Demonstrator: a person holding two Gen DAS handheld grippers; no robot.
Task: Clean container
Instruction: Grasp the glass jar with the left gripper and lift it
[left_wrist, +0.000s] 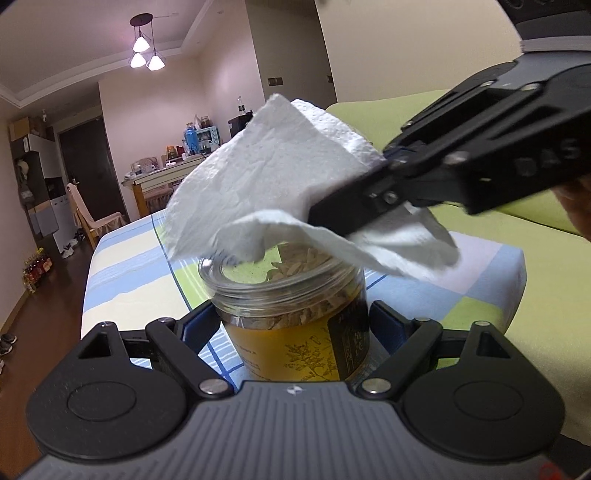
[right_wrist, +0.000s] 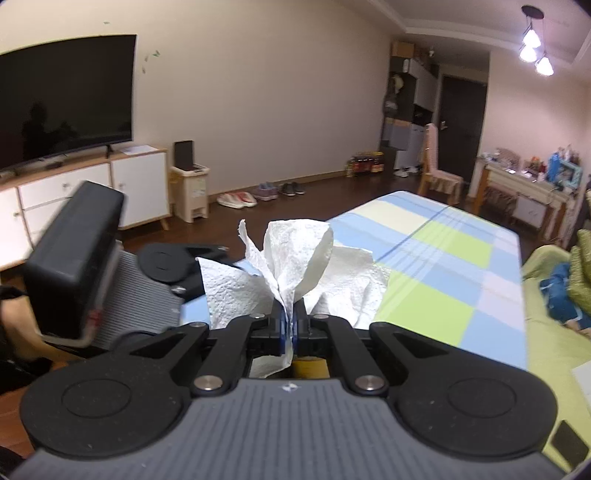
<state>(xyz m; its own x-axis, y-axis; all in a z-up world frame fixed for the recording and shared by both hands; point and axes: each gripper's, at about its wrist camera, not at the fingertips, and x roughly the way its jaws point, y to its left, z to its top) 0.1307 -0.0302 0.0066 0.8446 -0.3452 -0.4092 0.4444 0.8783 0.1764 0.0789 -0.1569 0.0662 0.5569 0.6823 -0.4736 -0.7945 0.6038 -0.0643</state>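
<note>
A clear open jar (left_wrist: 291, 314) with a yellow and black label, holding pale dried pieces, sits between the fingers of my left gripper (left_wrist: 291, 325), which is shut on it. My right gripper (left_wrist: 332, 210) comes in from the upper right, shut on a white paper towel (left_wrist: 266, 184) that hangs over the jar's open mouth. In the right wrist view the right gripper (right_wrist: 290, 321) pinches the crumpled paper towel (right_wrist: 295, 258); a bit of the yellow jar (right_wrist: 310, 367) shows under the fingers, and the left gripper's body (right_wrist: 147, 291) is at left.
A table with a checked blue, green and cream cloth (right_wrist: 443, 266) lies below. A green sofa (left_wrist: 535, 295) is at the right. A TV cabinet (right_wrist: 74, 192), bin (right_wrist: 188, 188), chair (right_wrist: 439, 170) and cluttered sideboard (right_wrist: 528, 184) stand farther off.
</note>
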